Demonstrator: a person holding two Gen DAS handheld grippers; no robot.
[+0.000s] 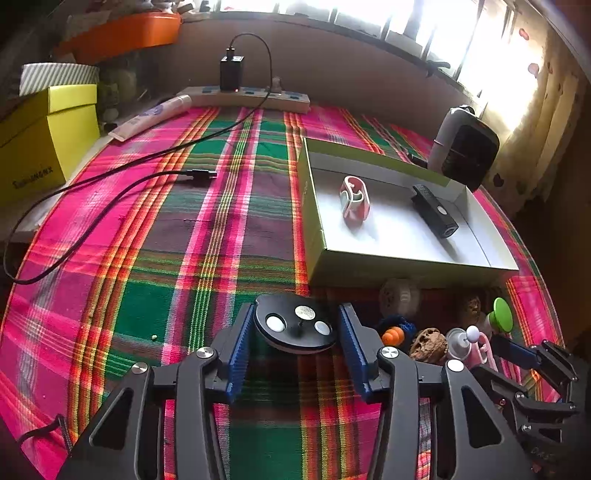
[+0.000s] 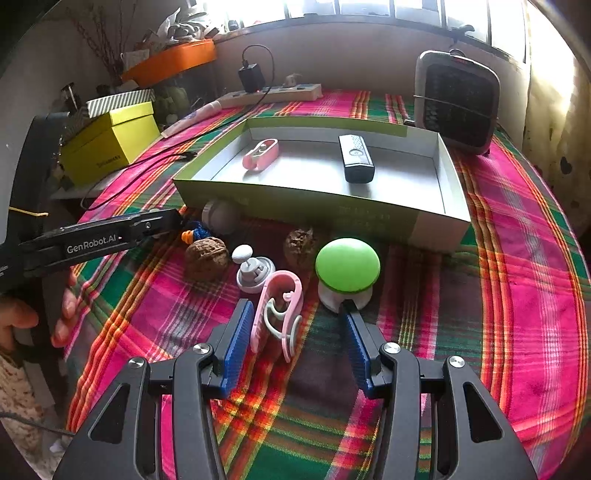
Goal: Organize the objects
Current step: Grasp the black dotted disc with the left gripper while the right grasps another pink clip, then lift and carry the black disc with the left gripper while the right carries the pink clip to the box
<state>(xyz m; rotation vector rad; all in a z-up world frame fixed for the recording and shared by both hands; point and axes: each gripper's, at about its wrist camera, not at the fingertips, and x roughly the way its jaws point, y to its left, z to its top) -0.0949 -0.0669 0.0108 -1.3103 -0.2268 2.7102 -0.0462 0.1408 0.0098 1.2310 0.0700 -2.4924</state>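
Plaid-clothed worktop (image 1: 207,236) under bright windows (image 1: 424,22) | left tool (image 1: 295,328) clamps black disc (image 1: 295,325) | right tool (image 2: 295,332) half open around pink clip (image 2: 277,310), not gripping

the left gripper (image 1: 295,328) angles steeply down, its blue ribbed pads (image 1: 242,343) standing either side of a black round disc with three pale buttons (image 1: 295,326); whether they press on it cannot be told. the right gripper (image 2: 295,332) tilts down likewise, jaws parted, a pink looped plastic clip (image 2: 279,314) loose between them. a bare hand (image 2: 22,317) at nine o'clock holds the left gripper's handle.
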